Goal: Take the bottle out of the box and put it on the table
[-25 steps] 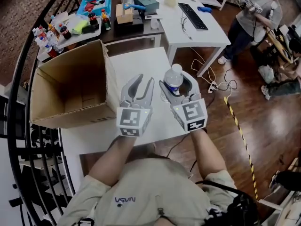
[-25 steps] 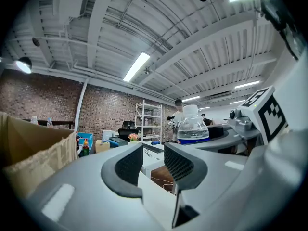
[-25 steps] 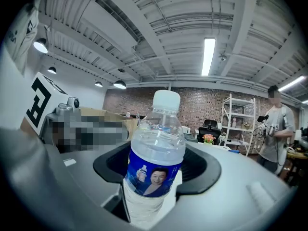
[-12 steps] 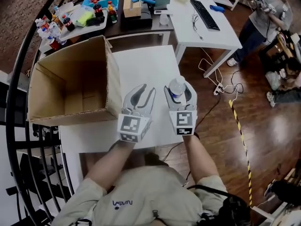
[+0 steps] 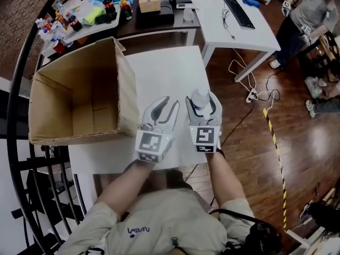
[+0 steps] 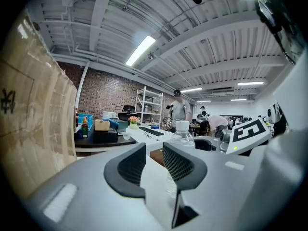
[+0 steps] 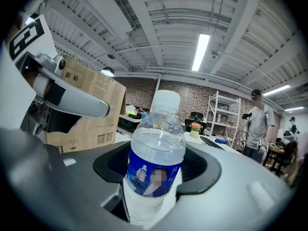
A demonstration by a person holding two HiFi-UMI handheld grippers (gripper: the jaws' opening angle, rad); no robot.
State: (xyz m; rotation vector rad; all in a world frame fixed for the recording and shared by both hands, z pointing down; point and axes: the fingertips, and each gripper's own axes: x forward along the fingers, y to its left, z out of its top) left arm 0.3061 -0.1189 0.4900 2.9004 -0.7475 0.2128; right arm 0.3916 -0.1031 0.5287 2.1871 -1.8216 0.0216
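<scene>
A clear water bottle (image 5: 200, 96) with a white cap and blue label stands upright between the jaws of my right gripper (image 5: 201, 96), which is shut on its body (image 7: 156, 153). It is over the near part of the white table (image 5: 164, 68); I cannot tell whether its base touches. My left gripper (image 5: 170, 101) is just left of it and open, with nothing between its fingers; its jaws have just been closing a little. In the left gripper view the bottle (image 6: 182, 137) shows past the right jaw. The open cardboard box (image 5: 125, 102) stands to the left, its inside empty.
A black desk (image 5: 159, 23) with small bottles, a blue tray and a box stands behind the table. A white desk with a keyboard (image 5: 238, 9) is at the back right, and a person (image 5: 305, 15) beyond it. A black railing (image 5: 21, 89) curves along the left. Cables lie on the wooden floor.
Both grippers have sunk toward the table and drawn nearer to the person, the bottle going along in the right one. The box has not moved.
</scene>
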